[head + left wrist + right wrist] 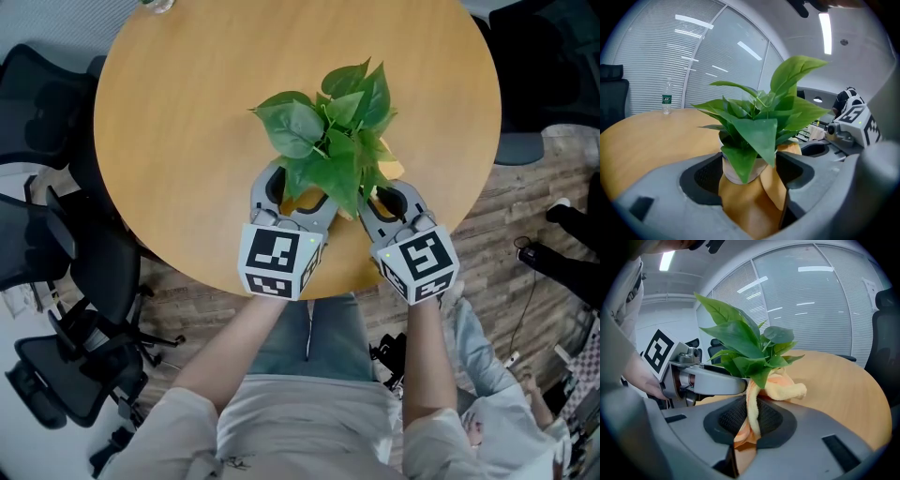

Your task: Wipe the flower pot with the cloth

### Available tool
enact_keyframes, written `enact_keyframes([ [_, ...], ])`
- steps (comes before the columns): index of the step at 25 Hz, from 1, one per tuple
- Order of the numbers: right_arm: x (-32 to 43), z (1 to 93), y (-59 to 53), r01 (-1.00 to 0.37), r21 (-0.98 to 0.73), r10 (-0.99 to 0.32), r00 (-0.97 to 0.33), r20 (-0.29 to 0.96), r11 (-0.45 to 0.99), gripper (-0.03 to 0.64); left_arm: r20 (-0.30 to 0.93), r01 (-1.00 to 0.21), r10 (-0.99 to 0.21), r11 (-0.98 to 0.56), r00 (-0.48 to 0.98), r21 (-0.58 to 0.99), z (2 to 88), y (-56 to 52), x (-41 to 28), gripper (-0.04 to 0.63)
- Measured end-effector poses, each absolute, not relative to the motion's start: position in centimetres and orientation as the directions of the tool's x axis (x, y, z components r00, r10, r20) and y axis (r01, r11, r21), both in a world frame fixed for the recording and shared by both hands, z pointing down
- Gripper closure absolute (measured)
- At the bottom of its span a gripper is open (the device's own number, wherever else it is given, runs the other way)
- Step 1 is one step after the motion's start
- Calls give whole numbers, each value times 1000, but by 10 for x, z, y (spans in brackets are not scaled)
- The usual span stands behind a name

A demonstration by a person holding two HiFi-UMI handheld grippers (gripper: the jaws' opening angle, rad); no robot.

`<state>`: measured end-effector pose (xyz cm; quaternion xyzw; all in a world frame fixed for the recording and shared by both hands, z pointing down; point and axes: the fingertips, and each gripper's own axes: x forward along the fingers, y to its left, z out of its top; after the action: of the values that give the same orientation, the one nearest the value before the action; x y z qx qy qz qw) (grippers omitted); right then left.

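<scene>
Head view: leaves (333,136) bury whatever's underneath; left gripper (298,189) at their 7 o'clock, right gripper (386,192) at 5.
Left gripper view: jaws hug the white flower pot (727,171), snug on both sides.
Right gripper view: jaws clenched on the cloth (787,390), which runs up under the leaves; I can't see the flower pot here.

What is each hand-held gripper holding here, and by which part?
The right hand-held gripper pinches the orange cloth by one twisted end. The left hand-held gripper appears to clamp the white flower pot by its sides.
</scene>
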<state>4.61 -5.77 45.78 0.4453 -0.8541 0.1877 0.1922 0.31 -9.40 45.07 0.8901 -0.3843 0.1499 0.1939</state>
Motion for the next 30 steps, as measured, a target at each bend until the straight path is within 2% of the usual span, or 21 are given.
enact_keyframes([
  [9, 36, 460, -53, -824, -162, -680, -544, 491, 542, 569, 432, -783, -660, -575, 614, 235, 452, -91, 1, 235],
  [18, 44, 458, -55, -831, -158, -685, -534, 496, 534, 569, 411, -679, -558, -689, 721, 255, 449, -96, -9, 225],
  [21, 46, 458, -56, -835, -158, -689, -528, 497, 527, 569, 403, -610, -504, -768, 764, 196, 450, -100, -17, 195],
  [24, 46, 459, -57, -836, -156, -689, -527, 497, 527, 569, 397, -491, -404, -860, 824, 143, 450, -102, -20, 154],
  [28, 47, 458, -57, -840, -156, -692, -521, 500, 520, 569, 363, -297, -237, -947, 901, 119, 446, -98, -15, 141],
  [30, 47, 459, -57, -842, -156, -692, -518, 502, 517, 569, 364, -241, -194, -966, 911, 89, 448, -103, -14, 141],
])
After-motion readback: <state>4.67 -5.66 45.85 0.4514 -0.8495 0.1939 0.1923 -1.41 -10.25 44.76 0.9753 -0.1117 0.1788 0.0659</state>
